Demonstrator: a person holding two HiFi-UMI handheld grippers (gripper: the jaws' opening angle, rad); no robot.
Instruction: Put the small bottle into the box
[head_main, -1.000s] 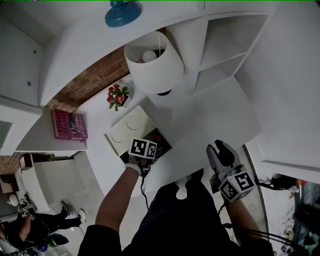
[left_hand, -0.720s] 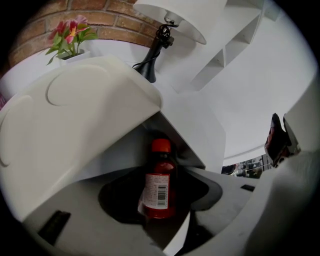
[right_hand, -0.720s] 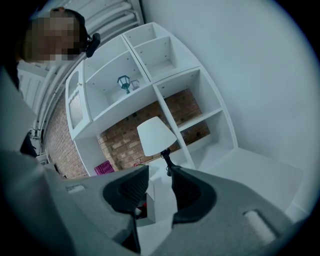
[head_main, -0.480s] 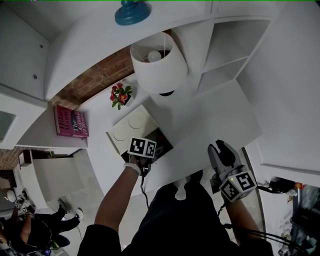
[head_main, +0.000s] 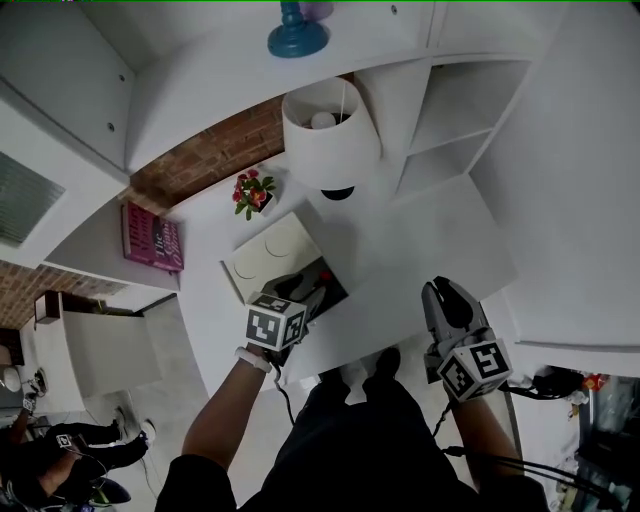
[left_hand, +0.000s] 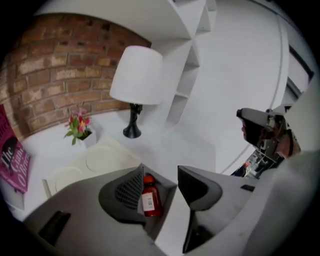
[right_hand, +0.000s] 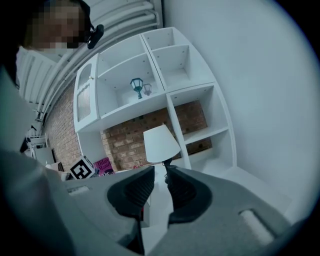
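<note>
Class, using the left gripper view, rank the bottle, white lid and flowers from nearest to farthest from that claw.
1. bottle, in the box under the left claw
2. white lid, beyond, leftward
3. flowers, back-left by the brick wall

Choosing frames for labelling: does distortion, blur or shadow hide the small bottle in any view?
Left gripper view: black corners, yet the small bottle is sharp and evenly lit. Head view: fisheye bends the shelves, and the left gripper partly covers the dark box, bottle unclear. Right gripper view: black corners too, bottle not made out.
</note>
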